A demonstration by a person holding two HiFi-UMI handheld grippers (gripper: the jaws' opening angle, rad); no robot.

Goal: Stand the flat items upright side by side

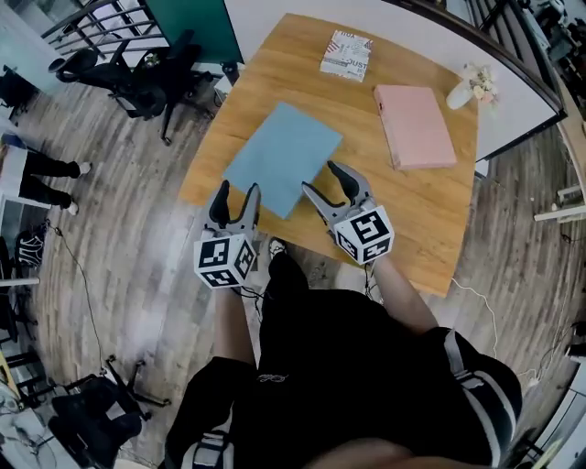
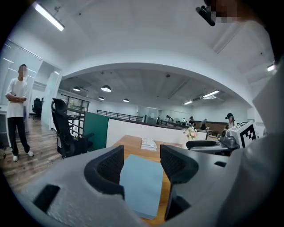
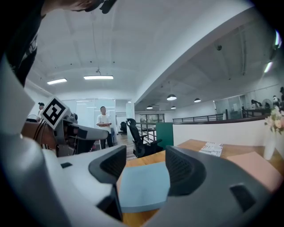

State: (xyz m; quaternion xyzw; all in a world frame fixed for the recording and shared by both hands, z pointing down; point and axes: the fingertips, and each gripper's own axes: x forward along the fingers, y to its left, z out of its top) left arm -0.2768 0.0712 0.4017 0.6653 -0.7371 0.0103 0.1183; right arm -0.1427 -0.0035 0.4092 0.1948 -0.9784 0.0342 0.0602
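Three flat items lie on the wooden table (image 1: 430, 220): a large blue book (image 1: 282, 156) nearest me, a pink book (image 1: 415, 125) to its right, and a small patterned book (image 1: 346, 55) at the far edge. My left gripper (image 1: 236, 190) hovers open at the blue book's near left corner. My right gripper (image 1: 322, 179) is open at that book's near right edge. In the left gripper view the blue book (image 2: 142, 184) shows beyond the open gripper (image 2: 141, 162), untouched. The right gripper view has the blue book (image 3: 144, 186) lying ahead of the open gripper (image 3: 145, 166).
A white vase of flowers (image 1: 470, 85) stands at the table's far right, beside the pink book. An office chair (image 1: 137, 78) and a teal partition (image 1: 192, 26) are off the table's far left. A person (image 1: 46, 179) stands on the floor at the left.
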